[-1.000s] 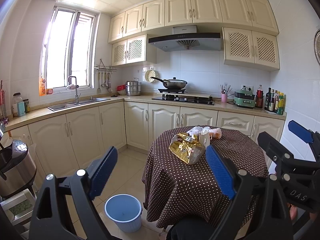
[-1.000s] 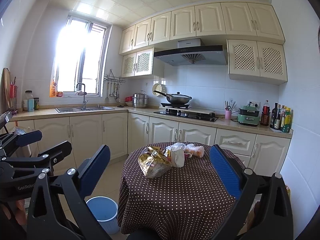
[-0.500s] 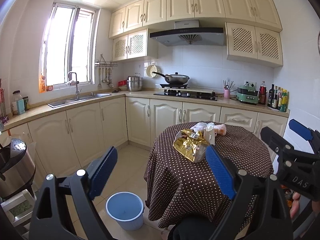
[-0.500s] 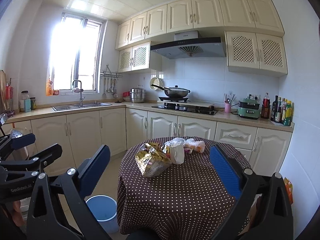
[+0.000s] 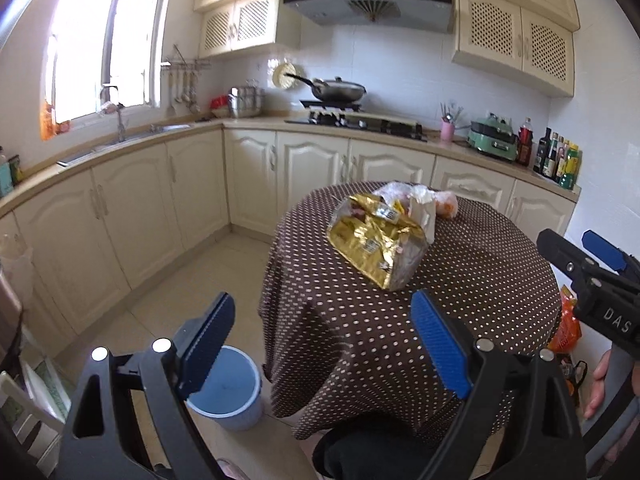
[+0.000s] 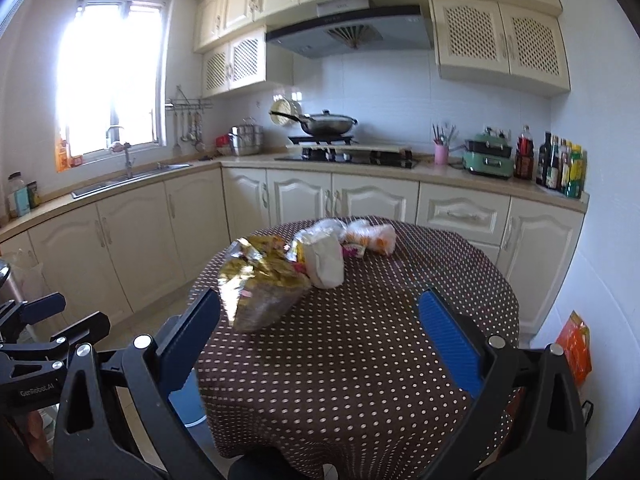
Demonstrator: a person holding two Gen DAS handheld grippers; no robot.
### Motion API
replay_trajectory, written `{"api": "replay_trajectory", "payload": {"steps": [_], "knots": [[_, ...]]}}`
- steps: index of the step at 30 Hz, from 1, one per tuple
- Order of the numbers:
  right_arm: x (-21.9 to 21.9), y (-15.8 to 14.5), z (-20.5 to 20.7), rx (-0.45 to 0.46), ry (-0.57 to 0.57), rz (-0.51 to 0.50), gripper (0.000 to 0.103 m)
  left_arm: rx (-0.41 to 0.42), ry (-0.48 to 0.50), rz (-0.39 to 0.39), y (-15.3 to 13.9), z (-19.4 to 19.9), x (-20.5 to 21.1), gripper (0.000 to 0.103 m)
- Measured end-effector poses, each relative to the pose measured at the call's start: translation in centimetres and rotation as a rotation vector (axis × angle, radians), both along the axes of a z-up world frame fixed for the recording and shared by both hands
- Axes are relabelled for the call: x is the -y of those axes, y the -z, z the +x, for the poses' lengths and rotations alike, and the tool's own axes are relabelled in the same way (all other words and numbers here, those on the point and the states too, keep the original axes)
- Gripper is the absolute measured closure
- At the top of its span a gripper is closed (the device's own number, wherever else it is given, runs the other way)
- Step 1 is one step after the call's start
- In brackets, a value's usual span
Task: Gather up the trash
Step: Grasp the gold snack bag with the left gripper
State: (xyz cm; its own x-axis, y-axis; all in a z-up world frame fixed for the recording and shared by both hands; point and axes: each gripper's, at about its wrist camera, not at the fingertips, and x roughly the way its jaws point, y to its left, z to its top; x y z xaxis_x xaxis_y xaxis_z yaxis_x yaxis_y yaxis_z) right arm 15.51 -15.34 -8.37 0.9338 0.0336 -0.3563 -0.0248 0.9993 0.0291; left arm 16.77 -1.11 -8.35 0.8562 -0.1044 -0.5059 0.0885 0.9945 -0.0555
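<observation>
A round table with a brown dotted cloth (image 5: pixel 472 300) (image 6: pixel 360 360) carries trash: a crumpled gold foil bag (image 5: pixel 376 240) (image 6: pixel 260 284), a white paper cup (image 5: pixel 424 216) (image 6: pixel 326 258), a clear plastic wrapper (image 6: pixel 330 226) and an orange-tinted bag (image 5: pixel 446 204) (image 6: pixel 374 236). A light blue bin (image 5: pixel 226 388) (image 6: pixel 188 400) stands on the floor left of the table. My left gripper (image 5: pixel 322 340) is open and empty, short of the table's near edge. My right gripper (image 6: pixel 320 336) is open and empty above the near part of the table.
Cream cabinets and a counter (image 6: pixel 460 178) run along the left and far walls, with a sink (image 6: pixel 128 178), stove and wok (image 6: pixel 328 122) and bottles (image 6: pixel 560 164). An orange bag (image 6: pixel 574 350) lies by the right wall. Tiled floor (image 5: pixel 192 280) lies left of the table.
Both grippers have moved forward toward the table and tilted down a little; the trash looks larger and nearer. Both stay open and empty.
</observation>
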Motion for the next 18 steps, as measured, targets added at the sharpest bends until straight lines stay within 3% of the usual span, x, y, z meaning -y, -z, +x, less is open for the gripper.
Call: {"api": "replay_trajectory", "payload": {"steps": [7, 12, 13, 15, 16, 18], "knots": [[3.8, 2.7, 5.2, -0.093, 0.052, 0.071, 0.007, -0.063, 0.164, 0.031, 3.2, 7.8, 5.8, 0.015], [5.6, 4.5, 8.1, -0.138, 0.057, 0.111, 0.007, -0.099, 0.201, 0.072, 5.4, 12.3, 8.8, 0.016], [5.7, 4.7, 8.5, -0.146, 0.053, 0.115, 0.007, -0.115, 0.206, 0.080, 5.9, 13.2, 9.2, 0.020], [5.8, 5.0, 9.6, -0.163, 0.048, 0.120, 0.007, -0.144, 0.206, 0.100, 6.8, 14.8, 9.7, 0.044], [5.9, 5.2, 10.1, -0.170, 0.045, 0.123, 0.007, -0.164, 0.211, 0.103, 7.3, 15.6, 9.9, 0.049], [5.9, 5.5, 11.1, -0.185, 0.036, 0.127, 0.007, -0.188, 0.230, 0.088, 7.9, 16.5, 9.8, 0.079]]}}
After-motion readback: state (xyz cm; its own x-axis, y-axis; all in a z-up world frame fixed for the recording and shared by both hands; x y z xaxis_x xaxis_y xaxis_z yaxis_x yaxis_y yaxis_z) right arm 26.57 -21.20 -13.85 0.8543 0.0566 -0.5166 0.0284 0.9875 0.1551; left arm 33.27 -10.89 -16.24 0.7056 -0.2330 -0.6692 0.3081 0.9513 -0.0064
